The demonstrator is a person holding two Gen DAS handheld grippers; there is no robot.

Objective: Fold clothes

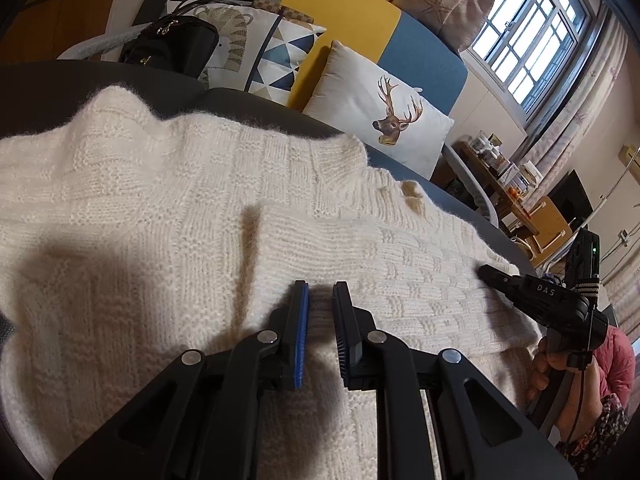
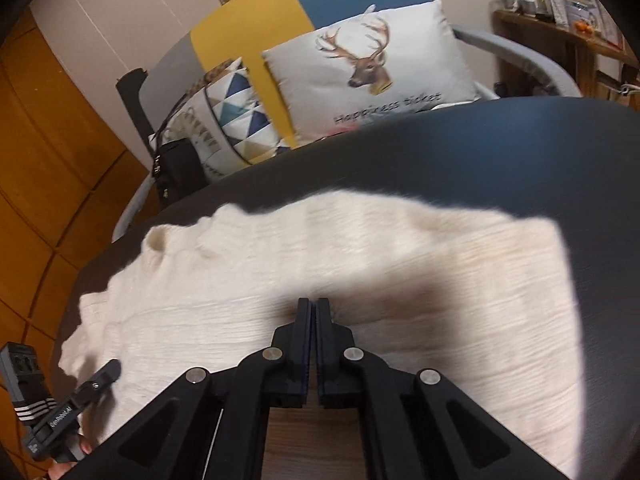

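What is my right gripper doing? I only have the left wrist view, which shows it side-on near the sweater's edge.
Observer: The right gripper is shut, with its tips over the sweater. I cannot tell whether any cloth is pinched.
Operator: Where does the sweater end on that side?
Observer: At the right of the right wrist view it ends in a straight edge, lying flat on the dark table.

A cream knitted sweater (image 1: 168,216) lies spread flat on the dark tabletop (image 2: 460,152), its ribbed neckline toward twelve o'clock.
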